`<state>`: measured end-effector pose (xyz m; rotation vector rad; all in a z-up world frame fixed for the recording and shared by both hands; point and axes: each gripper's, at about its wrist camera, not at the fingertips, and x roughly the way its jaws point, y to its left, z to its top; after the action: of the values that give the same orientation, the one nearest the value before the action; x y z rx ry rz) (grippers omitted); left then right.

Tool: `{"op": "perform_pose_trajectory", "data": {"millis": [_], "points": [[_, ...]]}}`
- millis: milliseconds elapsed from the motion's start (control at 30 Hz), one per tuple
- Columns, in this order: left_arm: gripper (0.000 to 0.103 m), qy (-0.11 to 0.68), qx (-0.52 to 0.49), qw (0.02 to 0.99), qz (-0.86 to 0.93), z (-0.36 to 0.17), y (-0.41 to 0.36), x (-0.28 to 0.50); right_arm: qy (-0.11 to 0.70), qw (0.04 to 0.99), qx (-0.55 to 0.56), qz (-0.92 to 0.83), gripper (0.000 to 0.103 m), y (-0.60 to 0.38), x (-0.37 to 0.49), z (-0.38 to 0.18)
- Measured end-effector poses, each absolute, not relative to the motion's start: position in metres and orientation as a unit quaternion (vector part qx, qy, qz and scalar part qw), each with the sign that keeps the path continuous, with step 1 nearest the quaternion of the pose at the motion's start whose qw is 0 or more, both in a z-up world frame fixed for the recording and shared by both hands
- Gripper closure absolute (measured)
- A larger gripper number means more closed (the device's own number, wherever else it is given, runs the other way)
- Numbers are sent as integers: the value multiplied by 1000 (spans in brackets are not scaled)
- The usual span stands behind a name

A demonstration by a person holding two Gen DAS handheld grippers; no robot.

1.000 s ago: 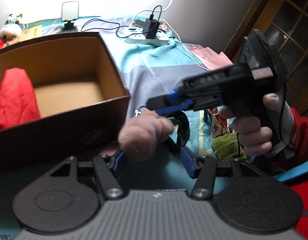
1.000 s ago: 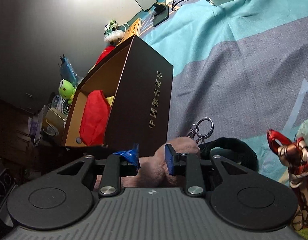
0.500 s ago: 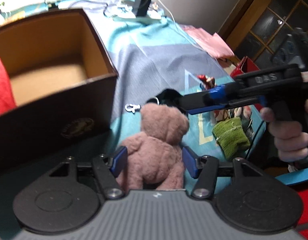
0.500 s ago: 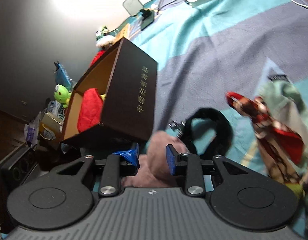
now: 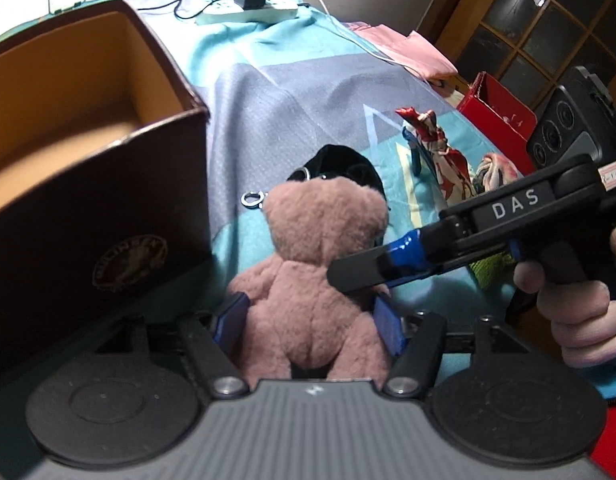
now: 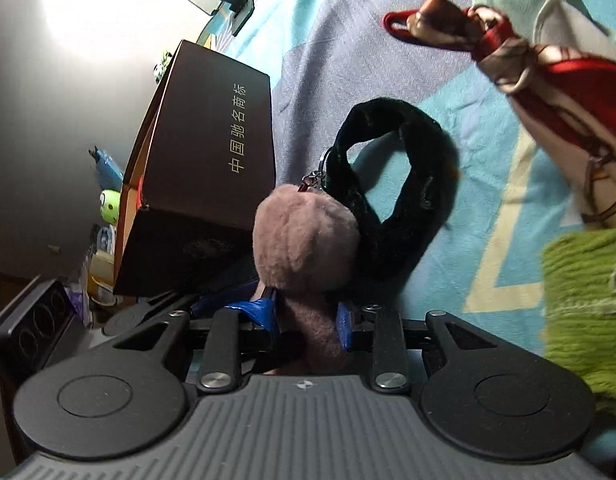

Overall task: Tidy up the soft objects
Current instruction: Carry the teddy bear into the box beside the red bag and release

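In the left wrist view, the pink teddy bear (image 5: 319, 280) sat between the blue pads of the left gripper (image 5: 311, 324), which pressed its sides. The right gripper (image 5: 359, 276) reached in from the right, its fingers against the bear's flank. The brown box (image 5: 108, 208) stood just left, open, its inside visible.

The right wrist view showed the right gripper (image 6: 306, 318) clamped on the bear's body (image 6: 304, 240), plus the box's (image 6: 212, 152) lettered side, a black fuzzy loop (image 6: 403, 184) touching the bear's head, and a green knit cloth (image 6: 587, 304).
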<state>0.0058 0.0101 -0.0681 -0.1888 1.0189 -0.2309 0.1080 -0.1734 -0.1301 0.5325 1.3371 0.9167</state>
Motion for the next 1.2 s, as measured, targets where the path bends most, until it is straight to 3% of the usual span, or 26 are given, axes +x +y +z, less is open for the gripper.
{"op": "perform_pose_trajectory", "data": {"millis": [67, 100, 300, 500, 733, 900, 1200], "points": [[38, 476, -96, 866, -117, -62, 10, 3, 575, 669, 223, 415, 93, -172, 102, -121], [46, 469, -99, 868, -132, -56, 9, 0, 570, 666, 226, 426, 94, -172, 100, -117], [46, 427, -89, 889, -139, -18, 12, -13, 516, 697, 227, 444, 94, -174, 83, -74], [45, 318, -82, 933, -146, 59, 31, -20, 398, 739, 228, 493, 94, -181, 80, 4], [45, 229, -47, 969, -76, 124, 79, -14, 306, 749, 206, 551, 94, -117, 107, 67], [45, 248, -67, 966, -17, 109, 128, 0, 315, 749, 156, 561, 94, -47, 129, 70], [45, 369, -156, 916, 28, 4, 174, 27, 424, 743, 9, 518, 94, 40, 139, -1]]}}
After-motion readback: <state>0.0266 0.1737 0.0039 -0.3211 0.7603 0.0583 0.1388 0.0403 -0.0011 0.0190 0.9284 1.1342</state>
